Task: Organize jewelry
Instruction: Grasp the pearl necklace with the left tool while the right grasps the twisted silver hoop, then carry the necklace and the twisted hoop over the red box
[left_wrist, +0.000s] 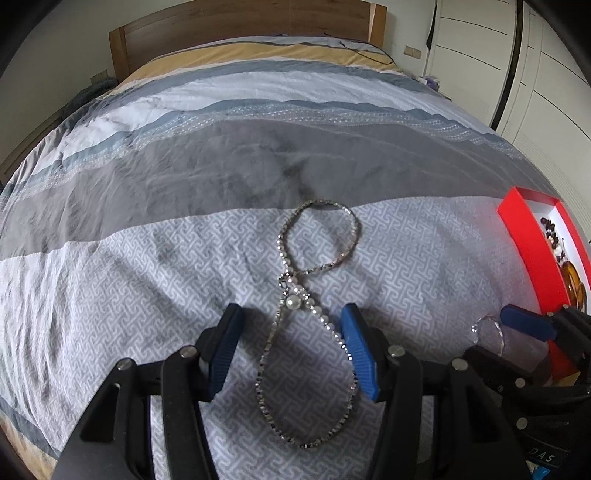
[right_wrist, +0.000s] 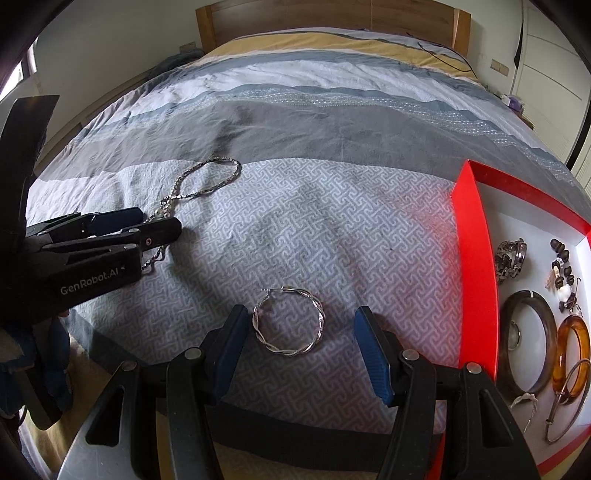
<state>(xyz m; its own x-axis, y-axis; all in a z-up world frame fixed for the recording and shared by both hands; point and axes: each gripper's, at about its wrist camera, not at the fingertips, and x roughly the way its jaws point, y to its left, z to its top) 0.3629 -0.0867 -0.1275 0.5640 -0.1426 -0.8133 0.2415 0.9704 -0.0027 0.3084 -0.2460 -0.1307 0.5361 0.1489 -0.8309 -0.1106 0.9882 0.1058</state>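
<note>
Two tongs gape empty: left tongs (left_wrist: 291, 347), marked "GenRobot.AI", straddle the necklace (left_wrist: 314, 295); right tongs (right_wrist: 306, 343) straddle the hoop earring (right_wrist: 288, 322).

Both wrist views look low and close over the bedspread (left_wrist: 155, 280) from its foot end toward the wooden headboard (left_wrist: 243, 26). The left view sits left of the red tray (left_wrist: 532, 254), which only clips its right edge; the right view sits nearer that tray (right_wrist: 474, 266). Both share the bedspread (right_wrist: 332, 236) and headboard (right_wrist: 332, 18).
</note>
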